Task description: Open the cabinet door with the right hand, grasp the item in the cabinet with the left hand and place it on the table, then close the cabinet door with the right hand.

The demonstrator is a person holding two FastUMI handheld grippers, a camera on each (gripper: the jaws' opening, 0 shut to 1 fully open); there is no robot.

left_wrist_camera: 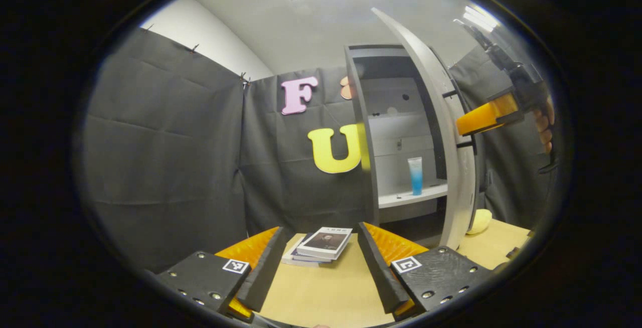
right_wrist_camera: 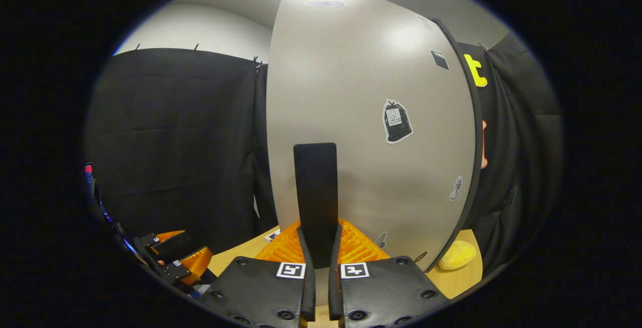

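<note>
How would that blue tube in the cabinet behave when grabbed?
The tube stands upright on its narrow cap end on the shelf, so a nudge would probably tip it. It looks like soft plastic, likely light and squeezable. Its smooth surface might slip.

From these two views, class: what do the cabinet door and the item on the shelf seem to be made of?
Cabinet door: probably painted or laminated board, smooth grey, matte with a soft glare from the ceiling light.
Tube on the shelf: likely soft translucent plastic, blue fading to a pale top, standing upright.
</note>
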